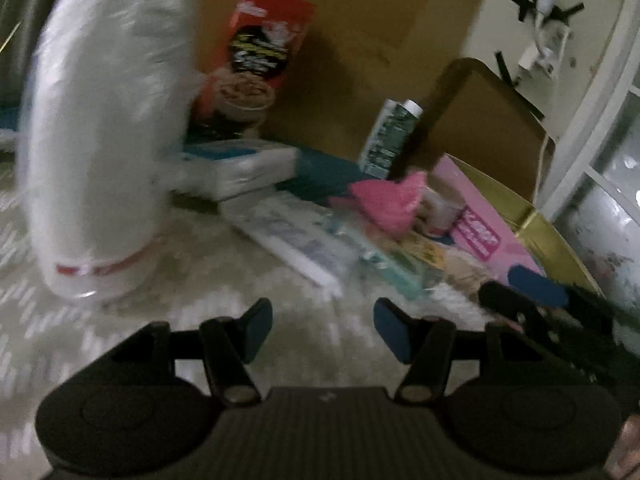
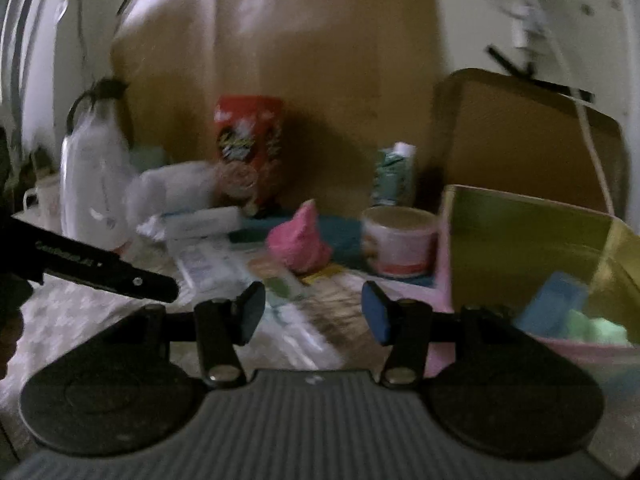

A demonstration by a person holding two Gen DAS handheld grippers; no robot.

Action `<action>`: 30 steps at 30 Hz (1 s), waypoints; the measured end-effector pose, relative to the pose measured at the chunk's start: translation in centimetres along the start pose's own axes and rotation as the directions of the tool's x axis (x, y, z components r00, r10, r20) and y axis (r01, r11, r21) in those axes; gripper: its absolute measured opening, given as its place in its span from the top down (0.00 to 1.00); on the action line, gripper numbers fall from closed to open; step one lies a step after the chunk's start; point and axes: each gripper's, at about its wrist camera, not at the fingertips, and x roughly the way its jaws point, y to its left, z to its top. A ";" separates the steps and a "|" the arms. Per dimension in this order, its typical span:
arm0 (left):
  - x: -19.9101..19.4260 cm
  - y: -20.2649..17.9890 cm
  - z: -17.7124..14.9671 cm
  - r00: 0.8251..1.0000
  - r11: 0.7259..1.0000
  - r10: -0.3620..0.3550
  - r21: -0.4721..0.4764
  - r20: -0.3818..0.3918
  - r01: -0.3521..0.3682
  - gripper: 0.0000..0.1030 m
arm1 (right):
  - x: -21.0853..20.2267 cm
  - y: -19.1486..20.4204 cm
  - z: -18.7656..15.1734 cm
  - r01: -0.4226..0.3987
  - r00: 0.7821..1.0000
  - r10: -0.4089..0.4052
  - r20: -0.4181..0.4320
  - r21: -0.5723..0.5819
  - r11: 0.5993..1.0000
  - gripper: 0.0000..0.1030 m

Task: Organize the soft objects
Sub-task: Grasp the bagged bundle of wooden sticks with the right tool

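A pink soft lump (image 2: 298, 242) lies on the cluttered surface ahead of my right gripper (image 2: 313, 312), which is open and empty. It also shows in the left wrist view (image 1: 386, 200), far right of my left gripper (image 1: 323, 326), open and empty above the pale patterned cloth. A pink box (image 2: 532, 240) with gold inner walls stands at right and holds a blue (image 2: 550, 304) and a green (image 2: 592, 328) soft piece. A large white plastic-wrapped bundle (image 1: 104, 136) stands close at left.
A red snack bag (image 2: 248, 152), a white tub (image 2: 400, 240), a green carton (image 2: 394, 174), white tissue packs (image 1: 240, 166) and flat leaflets (image 1: 304, 240) crowd the back. Brown cardboard sheets (image 2: 320, 60) stand behind. The left gripper's arm (image 2: 100, 268) crosses the right view's left side.
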 end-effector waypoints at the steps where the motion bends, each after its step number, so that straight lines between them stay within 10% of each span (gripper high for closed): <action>1: 0.1 0.2 -0.2 1.000 1.000 0.000 0.003 0.004 0.000 0.44 | 0.7 0.4 0.3 0.004 1.000 -0.004 -0.010 -0.026 1.000 0.46; 9: -0.4 -0.7 -1.5 0.997 0.995 -0.021 0.104 0.069 0.014 0.43 | 8.5 -1.0 4.1 0.061 0.962 -0.079 -0.262 -0.074 0.995 0.44; 15: -1.1 1.0 -1.3 0.993 0.997 -0.081 0.017 0.083 0.080 0.39 | 8.2 -1.4 3.7 -0.062 0.917 0.071 -0.392 0.036 0.997 0.46; 21: -1.0 2.0 -1.2 0.989 0.990 -0.129 -0.044 0.069 0.133 0.39 | 1.9 0.2 1.0 -0.251 0.914 0.296 -0.276 0.187 0.950 0.45; 25: -0.8 1.2 -1.2 0.989 0.989 -0.144 -0.011 0.044 0.145 0.39 | -2.9 0.6 -1.1 -0.191 0.968 0.214 -0.133 0.167 0.967 0.20; 30: -0.2 -1.5 -1.8 0.970 0.971 -0.241 -0.006 -0.022 0.240 0.39 | -5.5 2.2 -4.0 -0.164 0.976 0.166 -0.142 0.028 0.986 0.12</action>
